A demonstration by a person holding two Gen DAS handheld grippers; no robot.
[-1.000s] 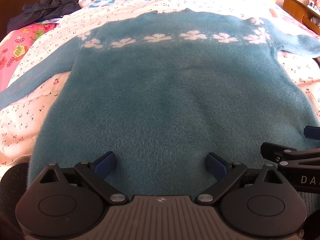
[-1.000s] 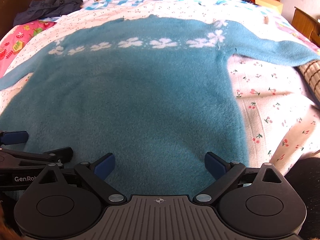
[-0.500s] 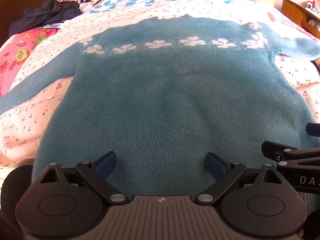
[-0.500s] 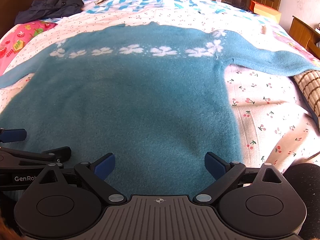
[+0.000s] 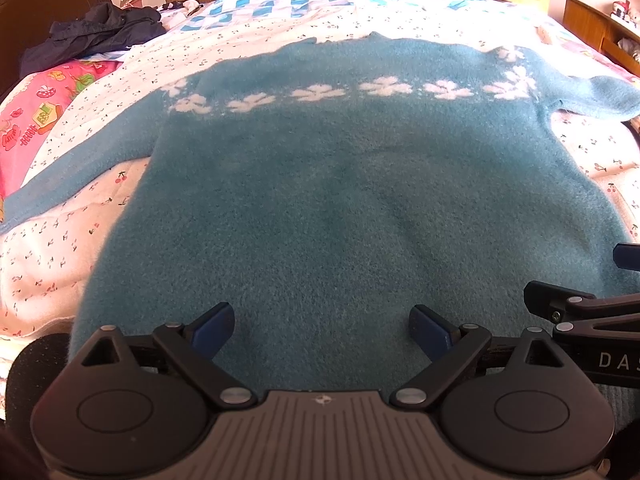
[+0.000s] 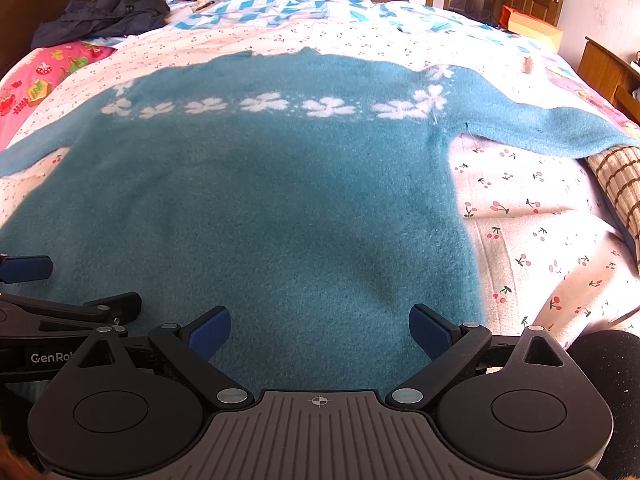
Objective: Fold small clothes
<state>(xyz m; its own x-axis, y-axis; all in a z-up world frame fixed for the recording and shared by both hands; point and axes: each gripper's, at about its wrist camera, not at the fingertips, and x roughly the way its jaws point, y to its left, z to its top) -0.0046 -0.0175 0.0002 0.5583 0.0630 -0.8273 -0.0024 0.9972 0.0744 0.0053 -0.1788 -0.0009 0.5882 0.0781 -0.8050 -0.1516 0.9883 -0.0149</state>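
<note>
I see the bed [image 5: 60, 216] filling both views, its cherry-print sheet [image 6: 532, 216] running under everything, with a blue-and-white checked quilt [image 6: 280, 8] across the far end. On the sheet the sweater [image 5: 340, 200] lies flat and spread, teal and fuzzy, hem toward me and neck away, a band of white flowers [image 5: 316, 94] across the chest. Its left sleeve [image 5: 80, 164] stretches out toward the left edge of the bed, and its right sleeve [image 6: 560, 130] reaches to the right, its end lying over a brown plaid pillow [image 6: 616, 184]. At the far left a dark jacket [image 5: 96, 36] is heaped by the headboard, with a pink printed pillow [image 5: 36, 116] just in front of it. An orange box [image 6: 532, 26] sits beyond the far right corner. My left claw [image 5: 322, 326] hangs over the hem with its blue pads [image 5: 212, 326] wide apart, gripping nothing; I cannot tell if they touch the knit. My right claw [image 6: 320, 326] sits just beside it over the same hem, nearer the sweater's right edge, likewise spread and holding nothing. Each claw shows in the other's view at the side.
</note>
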